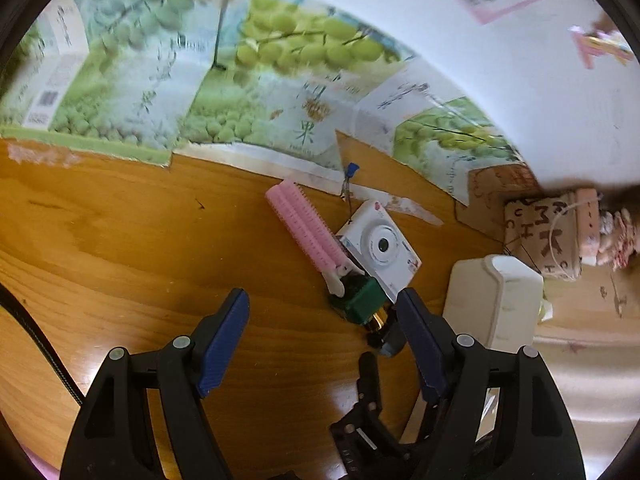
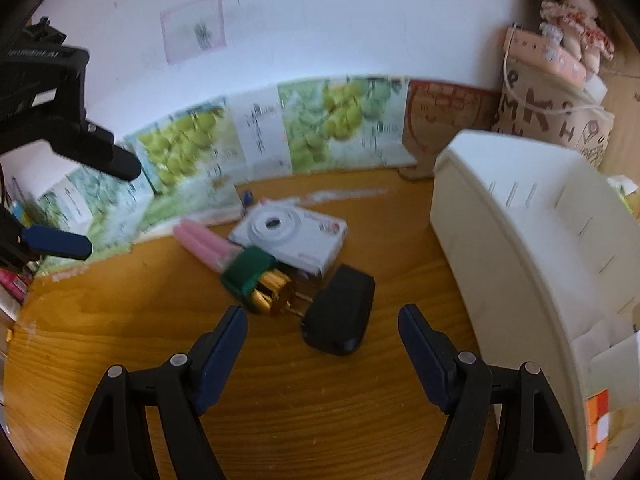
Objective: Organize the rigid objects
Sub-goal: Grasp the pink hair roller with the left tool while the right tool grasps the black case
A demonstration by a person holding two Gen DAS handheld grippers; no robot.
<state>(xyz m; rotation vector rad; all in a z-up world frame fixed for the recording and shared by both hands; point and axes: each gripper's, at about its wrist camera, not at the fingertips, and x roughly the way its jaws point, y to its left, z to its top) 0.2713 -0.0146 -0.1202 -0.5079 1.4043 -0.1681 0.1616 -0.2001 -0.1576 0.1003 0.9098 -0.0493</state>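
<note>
Both sets of jaws stand wide apart with nothing between the pads. My left gripper (image 1: 322,344) hangs over bare wood, tips short of the pile; my right gripper (image 2: 322,354) likewise, angled down at the desk (image 2: 280,400).

Just past the right tips lies the black case (image 2: 340,312), its far end against the white camera (image 2: 292,236). The green-and-gold bottle (image 2: 256,284) lies on its side, touching the pink hair roller (image 2: 204,248) and the camera's edge. All four crowd together mid-desk. To the right stands the white drawer unit (image 2: 540,240), near the pile.

Risks, as I judge them:
- The bottle is round and lying down; a nudge from either finger could roll it.
- Objects overlap, so closing on one may drag a neighbour.
- The camera's strap (image 1: 348,190) trails behind and could snag.
- My two grippers converge on one cluster and may collide.
</note>
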